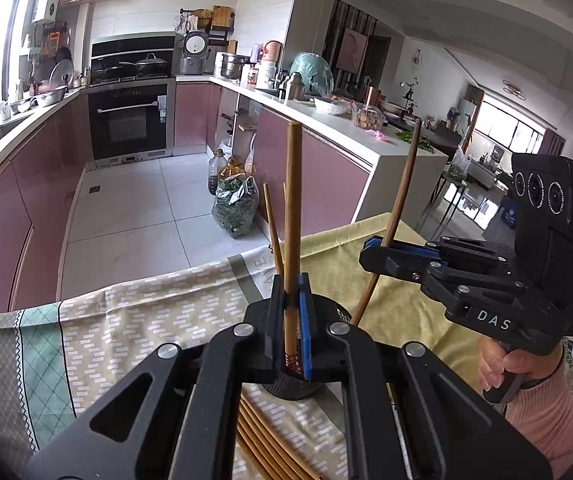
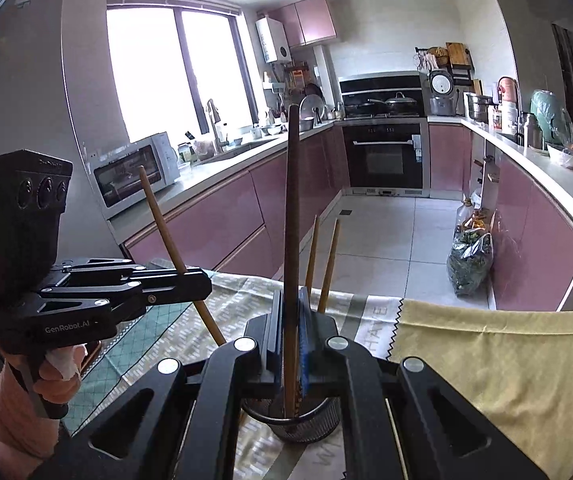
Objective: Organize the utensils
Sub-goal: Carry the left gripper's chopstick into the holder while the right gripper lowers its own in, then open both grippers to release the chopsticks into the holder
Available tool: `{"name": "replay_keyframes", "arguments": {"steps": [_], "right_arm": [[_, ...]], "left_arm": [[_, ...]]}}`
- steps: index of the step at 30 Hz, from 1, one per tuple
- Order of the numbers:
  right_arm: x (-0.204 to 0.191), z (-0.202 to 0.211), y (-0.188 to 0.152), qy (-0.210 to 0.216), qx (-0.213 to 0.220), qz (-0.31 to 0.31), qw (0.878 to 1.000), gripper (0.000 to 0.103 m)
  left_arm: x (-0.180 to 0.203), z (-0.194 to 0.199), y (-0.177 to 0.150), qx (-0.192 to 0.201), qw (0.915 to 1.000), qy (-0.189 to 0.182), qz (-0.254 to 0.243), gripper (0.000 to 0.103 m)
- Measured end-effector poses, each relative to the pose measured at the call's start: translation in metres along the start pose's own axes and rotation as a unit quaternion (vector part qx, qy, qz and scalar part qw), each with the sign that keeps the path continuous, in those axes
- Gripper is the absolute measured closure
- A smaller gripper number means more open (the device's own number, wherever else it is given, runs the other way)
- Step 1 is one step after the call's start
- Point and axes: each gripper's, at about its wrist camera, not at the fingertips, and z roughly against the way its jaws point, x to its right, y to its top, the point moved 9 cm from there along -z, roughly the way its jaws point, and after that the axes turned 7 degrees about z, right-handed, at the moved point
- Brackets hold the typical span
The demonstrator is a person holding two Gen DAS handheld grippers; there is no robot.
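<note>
My left gripper (image 1: 291, 320) is shut on a brown chopstick (image 1: 293, 216), held upright with its lower end inside the black mesh holder (image 1: 292, 388). My right gripper (image 2: 290, 336) is shut on another chopstick (image 2: 292, 216), also upright with its tip in the black mesh holder (image 2: 302, 426). In the left wrist view the right gripper (image 1: 378, 248) stands to the right, clamping its tilted chopstick (image 1: 400, 196). In the right wrist view the left gripper (image 2: 194, 280) is at the left with its chopstick (image 2: 166, 228). Two more chopsticks (image 2: 322, 260) stand in the holder. Several chopsticks (image 1: 262, 436) lie on the cloth.
The table carries a patterned cloth (image 1: 126, 332) and a yellow cloth (image 2: 498, 368). Beyond the table edge are the tiled kitchen floor (image 1: 134, 208), pink cabinets, an oven (image 2: 384, 158), a bag of greens (image 1: 235, 208) and oil bottles by the counter.
</note>
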Motion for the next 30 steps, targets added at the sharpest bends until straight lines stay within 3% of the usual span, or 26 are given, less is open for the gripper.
{"name": "replay_keyframes", "arguments": {"steps": [11,14,17,23,30], "right_arm": [[0.001,-0.034,-0.024,0.006,-0.069,-0.015,0.997,0.097],[0.006,-0.04,-0.025,-0.003,-0.069,-0.027,0.997,0.094],[0.012,-0.042,-0.025,-0.011,-0.063,-0.038,0.997,0.089],[0.014,-0.033,-0.025,-0.016,-0.041,-0.044,0.998,0.075],[-0.004,-0.013,-0.032,0.004,-0.025,-0.032,0.999,0.068]], "left_arm": [[-0.013,-0.043,-0.018,-0.066,0.9978,0.0,0.006,0.095],[-0.018,-0.053,-0.012,-0.059,0.9981,0.012,0.013,0.091],[-0.024,-0.058,-0.008,-0.053,0.9979,0.01,0.035,0.067],[-0.034,-0.053,-0.012,-0.032,0.9986,0.018,0.037,0.065],[-0.052,-0.034,-0.029,-0.014,0.9982,0.03,0.051,0.064]]}}
